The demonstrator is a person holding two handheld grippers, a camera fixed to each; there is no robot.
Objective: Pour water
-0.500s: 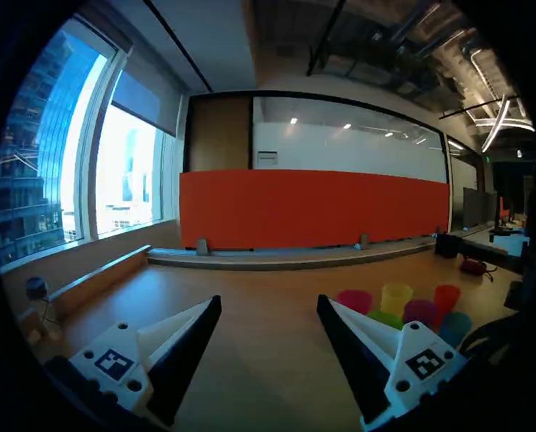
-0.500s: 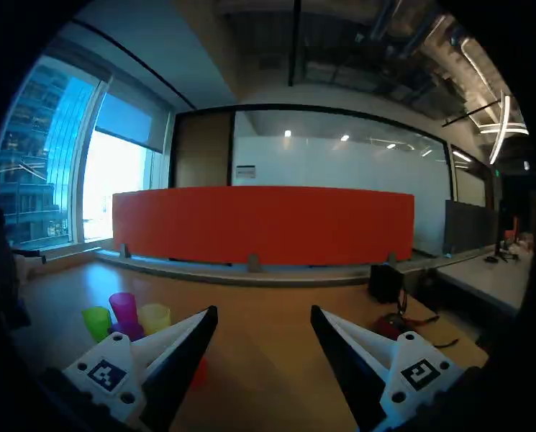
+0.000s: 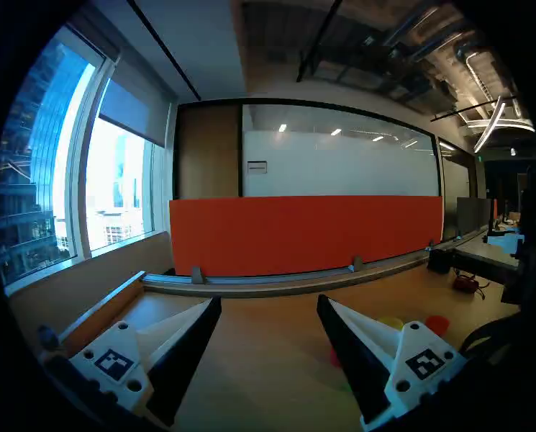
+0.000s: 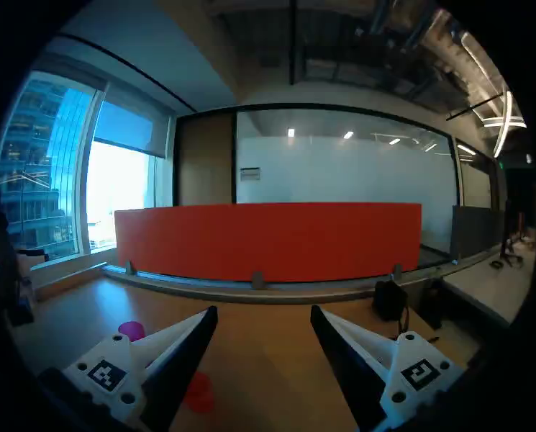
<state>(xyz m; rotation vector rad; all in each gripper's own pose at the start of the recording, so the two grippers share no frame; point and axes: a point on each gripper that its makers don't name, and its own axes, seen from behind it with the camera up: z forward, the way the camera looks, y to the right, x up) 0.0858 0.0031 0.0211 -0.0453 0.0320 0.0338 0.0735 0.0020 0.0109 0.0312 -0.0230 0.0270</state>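
A: Hovering over the table (image 3: 268, 360), pre-grasp. The left gripper (image 3: 268, 298) has its fingers spread wide with nothing between them. The right gripper (image 4: 262, 308) is the same: released, empty.

B: Which step is that?

A: My read is approach, ahead of any pick. Nothing lifted, no pour begun.

B: Where are the cups?

A: On the near part of the table, well short of the far edge where the orange partition (image 4: 268, 241) stands. In the left gripper view, a yellow cup (image 3: 391, 322) and a reddish cup (image 3: 437, 324) peek over that gripper's own finger at image right. In the right gripper view, a purple cup (image 4: 131, 330) and a red cup (image 4: 198, 389) sit by the finger at image left. So I'd put the cluster between the two grippers, low in both views.

B: Orientation?

A: The purple cup shows its rim facing up, so I judge it upright: long axis vertical, mouth to the ceiling. The others are mostly hidden behind fingers, so I can't tell.

B: Which one holds water?

A: Can't tell either.

B: Next move?

A: Tip a gripper down toward the cluster and straddle one cup from the side. Close across its width and keep its axis vertical until it's over the receiving cup. They're packed close, so a neighbour could get knocked.
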